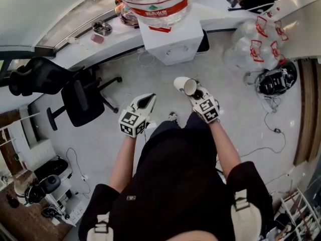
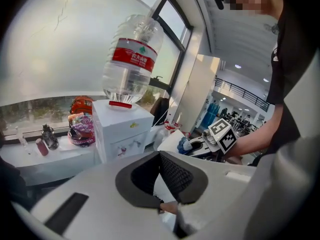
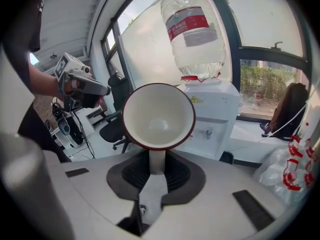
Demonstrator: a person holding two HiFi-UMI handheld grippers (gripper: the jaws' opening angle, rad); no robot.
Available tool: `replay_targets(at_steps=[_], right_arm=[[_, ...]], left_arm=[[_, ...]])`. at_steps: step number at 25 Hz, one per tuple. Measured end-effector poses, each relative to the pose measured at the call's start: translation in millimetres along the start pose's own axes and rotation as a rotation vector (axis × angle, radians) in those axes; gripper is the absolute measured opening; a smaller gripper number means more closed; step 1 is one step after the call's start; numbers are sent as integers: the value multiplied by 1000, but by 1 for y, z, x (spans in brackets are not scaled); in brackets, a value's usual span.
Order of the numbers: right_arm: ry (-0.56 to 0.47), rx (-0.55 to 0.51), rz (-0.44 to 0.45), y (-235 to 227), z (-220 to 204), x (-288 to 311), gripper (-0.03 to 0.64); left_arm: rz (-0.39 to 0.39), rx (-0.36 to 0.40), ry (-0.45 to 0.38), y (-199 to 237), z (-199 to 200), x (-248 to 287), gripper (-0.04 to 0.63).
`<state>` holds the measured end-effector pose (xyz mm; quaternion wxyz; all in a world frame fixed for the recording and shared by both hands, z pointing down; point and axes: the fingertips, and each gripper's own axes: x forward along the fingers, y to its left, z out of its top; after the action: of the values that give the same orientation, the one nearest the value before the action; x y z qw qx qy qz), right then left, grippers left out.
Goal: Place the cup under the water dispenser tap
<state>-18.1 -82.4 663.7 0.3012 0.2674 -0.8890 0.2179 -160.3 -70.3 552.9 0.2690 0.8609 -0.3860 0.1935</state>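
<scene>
A white cup [image 1: 186, 86] with a dark red rim lies on its side in my right gripper [image 1: 197, 92], its mouth towards the camera. In the right gripper view the cup [image 3: 159, 116] fills the middle, and my right gripper [image 3: 157, 166] is shut on its handle. The white water dispenser [image 1: 173, 41] stands on the counter ahead, with a clear bottle [image 1: 155, 1] upside down on top. Its tap [image 3: 209, 132] shows to the right of the cup, some way beyond it. My left gripper [image 1: 149, 99] hangs left of the cup, shut and holding nothing. In its own view the left gripper [image 2: 160, 156] points at the dispenser [image 2: 122, 131].
A black office chair [image 1: 80, 102] stands on the floor at the left. Clear plastic bags [image 1: 256, 44] with red print and a dark helmet [image 1: 276, 79] lie at the right. Small items [image 1: 100, 29] sit on the long white counter [image 1: 75, 51]. Cables trail over the floor.
</scene>
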Motion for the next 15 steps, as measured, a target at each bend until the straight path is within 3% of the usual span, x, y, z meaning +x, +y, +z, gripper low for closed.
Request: replay_targets(at_steps=[7,15], right_arm=[[59,47,-1,-37,-34,29,41],[153,-34,-9,-77,-64,66,41]], left_arm=[[-25,0,84,1,-1,30,0],[-48,9,133,0,-7,61,0]])
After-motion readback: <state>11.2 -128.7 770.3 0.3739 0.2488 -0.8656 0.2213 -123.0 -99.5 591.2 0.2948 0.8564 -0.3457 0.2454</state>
